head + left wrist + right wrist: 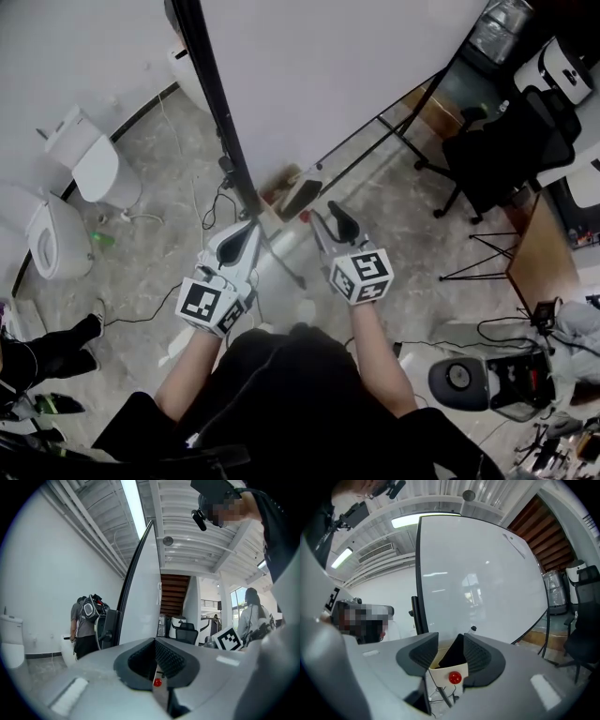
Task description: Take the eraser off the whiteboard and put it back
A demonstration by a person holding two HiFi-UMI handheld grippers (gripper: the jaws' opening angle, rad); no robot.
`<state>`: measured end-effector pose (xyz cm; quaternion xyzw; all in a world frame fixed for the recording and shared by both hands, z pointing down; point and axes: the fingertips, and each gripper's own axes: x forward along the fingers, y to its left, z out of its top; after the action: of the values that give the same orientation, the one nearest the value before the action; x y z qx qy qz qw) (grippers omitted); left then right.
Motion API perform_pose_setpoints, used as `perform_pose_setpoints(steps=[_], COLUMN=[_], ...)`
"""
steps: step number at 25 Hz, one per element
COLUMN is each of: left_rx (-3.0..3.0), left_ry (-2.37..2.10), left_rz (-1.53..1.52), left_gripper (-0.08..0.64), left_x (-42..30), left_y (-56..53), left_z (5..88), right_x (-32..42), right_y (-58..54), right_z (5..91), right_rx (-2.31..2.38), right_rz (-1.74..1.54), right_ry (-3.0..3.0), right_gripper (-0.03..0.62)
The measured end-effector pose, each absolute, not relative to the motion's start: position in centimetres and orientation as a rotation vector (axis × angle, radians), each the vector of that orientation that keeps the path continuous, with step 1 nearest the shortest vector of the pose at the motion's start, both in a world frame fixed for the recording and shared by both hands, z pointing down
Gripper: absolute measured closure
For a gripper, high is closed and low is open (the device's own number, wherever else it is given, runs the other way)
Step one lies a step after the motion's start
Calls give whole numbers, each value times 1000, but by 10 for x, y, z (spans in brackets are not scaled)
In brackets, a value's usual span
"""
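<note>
The eraser (302, 194) is seen on the whiteboard (328, 75), just ahead of the half-open, empty right gripper (331, 225); the left gripper (236, 242) is closed. Removal and return are judged undone.

Glossy smooth whiteboard (487, 583); matt ribbed rubbery fingers (476, 656)

Head cam: high up, faces steeply down. Left tongs (246, 230) and right tongs (330, 223) sit near frame centre, with floor (159, 216) around them and the whiteboard (337, 75) seen from above.
Left gripper cam: low, level, sights past its jaws along the whiteboard's edge.
Right gripper cam: near the whiteboard's face, which fills most of the frame.
Shared by all three: whiteboard and chair (511, 155).
</note>
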<state>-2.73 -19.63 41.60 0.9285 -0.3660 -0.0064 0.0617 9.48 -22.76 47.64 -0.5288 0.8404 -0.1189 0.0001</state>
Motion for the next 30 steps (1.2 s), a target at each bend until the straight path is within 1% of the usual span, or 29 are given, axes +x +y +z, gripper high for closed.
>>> perform_pose_setpoints(steps=[3,5,9,11,30], left_rx=[2778,2765,2750,2733,2701], left_ry=[-1162,-1189,-1222,-1249,-1290], left_rz=[-14,-13,9,13,23], left_gripper=[557,557,557,557,557], left_x=[-20,-17,-11,-11,-25], left_y=[-200,-202,-203,-205,-217], left_z=[420,422,424,425,423], right_x=[102,104,108,106,92], right_y=[-241,-249,-268,-274,-313], right_z=[484,490,504,510,523], right_rx=[-1631,-1610,-1563,-1529,-1556], right_rz=[-394,-421,-542,-613,-761], right_ry=[2654,2659,2626,2599,2493], right_gripper=[405,380,290,264,244])
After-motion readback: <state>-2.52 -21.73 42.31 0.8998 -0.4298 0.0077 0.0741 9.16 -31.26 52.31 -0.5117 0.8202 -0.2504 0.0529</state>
